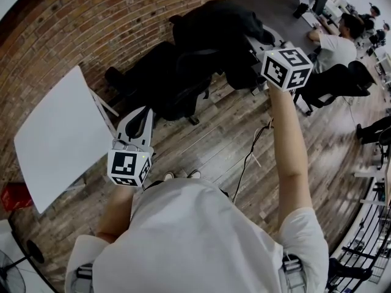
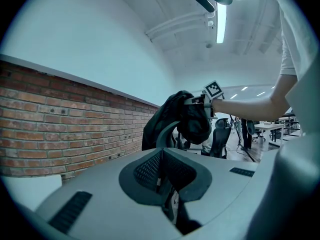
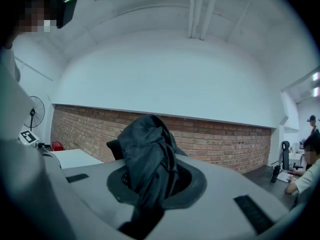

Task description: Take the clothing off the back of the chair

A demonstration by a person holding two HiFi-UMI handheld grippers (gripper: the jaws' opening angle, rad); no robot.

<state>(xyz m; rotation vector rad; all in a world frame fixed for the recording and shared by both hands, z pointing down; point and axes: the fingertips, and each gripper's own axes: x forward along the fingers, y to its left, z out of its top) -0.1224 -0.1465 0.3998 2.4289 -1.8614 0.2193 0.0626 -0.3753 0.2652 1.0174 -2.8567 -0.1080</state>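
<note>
A black jacket (image 1: pixel 220 23) is bunched and lifted above the black office chair (image 1: pixel 183 84) by the brick wall. My right gripper (image 1: pixel 266 52), at the end of an outstretched arm, is shut on it. In the right gripper view the dark cloth (image 3: pixel 147 159) fills the gap between the jaws and rises in a crumpled peak. My left gripper (image 1: pixel 138 126) hangs lower and nearer, apart from the chair. Its pads meet with nothing between them (image 2: pixel 160 171). The left gripper view shows the jacket (image 2: pixel 192 119) hanging off the right gripper over the chair back (image 2: pixel 165 134).
A white table (image 1: pixel 61 133) stands to the left against the brick wall (image 1: pixel 91 17). A black cable (image 1: pixel 250 151) trails over the wooden floor. A seated person (image 1: pixel 336 41) and more black chairs (image 1: pixel 342 78) are at the right, by desks.
</note>
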